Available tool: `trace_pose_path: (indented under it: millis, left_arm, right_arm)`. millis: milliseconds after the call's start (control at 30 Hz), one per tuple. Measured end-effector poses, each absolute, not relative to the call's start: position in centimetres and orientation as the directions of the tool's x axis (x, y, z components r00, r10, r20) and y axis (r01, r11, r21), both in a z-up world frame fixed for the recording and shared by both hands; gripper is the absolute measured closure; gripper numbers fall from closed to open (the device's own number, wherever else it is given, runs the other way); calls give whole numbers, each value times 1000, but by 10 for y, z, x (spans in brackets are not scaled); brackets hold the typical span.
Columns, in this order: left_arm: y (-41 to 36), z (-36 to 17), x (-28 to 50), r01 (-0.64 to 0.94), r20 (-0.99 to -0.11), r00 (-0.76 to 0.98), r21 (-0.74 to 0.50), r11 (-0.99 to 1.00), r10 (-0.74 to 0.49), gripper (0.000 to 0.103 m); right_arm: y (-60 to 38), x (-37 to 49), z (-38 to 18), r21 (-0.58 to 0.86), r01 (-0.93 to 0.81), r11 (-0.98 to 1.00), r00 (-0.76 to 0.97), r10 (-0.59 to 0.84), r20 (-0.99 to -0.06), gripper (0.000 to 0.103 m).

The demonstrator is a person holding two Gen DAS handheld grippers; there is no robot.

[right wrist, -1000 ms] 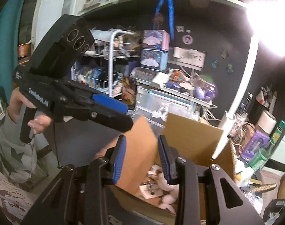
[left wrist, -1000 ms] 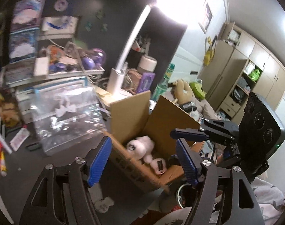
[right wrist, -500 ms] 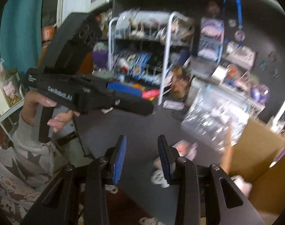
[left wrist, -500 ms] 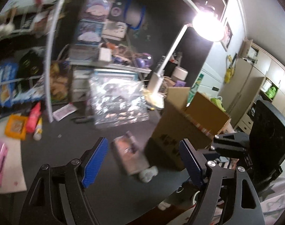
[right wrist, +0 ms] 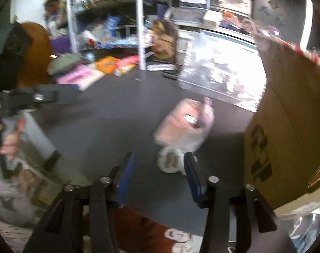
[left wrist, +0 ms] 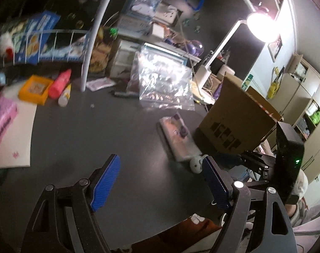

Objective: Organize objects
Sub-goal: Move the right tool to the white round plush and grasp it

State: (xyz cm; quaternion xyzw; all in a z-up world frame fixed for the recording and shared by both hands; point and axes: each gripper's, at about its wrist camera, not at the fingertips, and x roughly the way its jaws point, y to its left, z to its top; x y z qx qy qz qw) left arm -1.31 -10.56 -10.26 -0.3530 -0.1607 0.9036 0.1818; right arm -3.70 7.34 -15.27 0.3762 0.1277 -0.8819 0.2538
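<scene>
Dark table (left wrist: 80, 130) carries one cardboard box (left wrist: 235, 122), one pink packet (right wrist: 185, 122) and one small white toy (right wrist: 170, 162) just ahead of the right tongs (right wrist: 158, 177). Right tongs are opening, empty. Left tongs (left wrist: 160, 181) gape wide, empty, both items ahead to their right.

Cluttered home room, dark desk (left wrist: 80, 130) under a lit lamp (left wrist: 262, 28), wire shelf (right wrist: 109, 31) of toys, cupboards (left wrist: 303, 97), cardboard box (left wrist: 238, 122)
</scene>
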Motion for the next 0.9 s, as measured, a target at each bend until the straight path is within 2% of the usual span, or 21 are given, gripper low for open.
trace_pose_path:
  millis: [433,567,900]
  left_arm:
    - [-102,-125,-14,-202,-608,-643,-453,-868,467,25]
    - [-102,-126,-15,-199,-612,-638,-455,-868,467,25]
    - [-84,-122,-21,-242,-613,-611,-458,-855,501,25]
  right_arm:
    - [71,-58,-179,-33,490,-871,-579,-297,-760,55]
    - [73,-61,-180,-11,487,-873,-571,-309,-761,67]
    - [78,-57,-176,8,500,-866,-578,-340,-742,72]
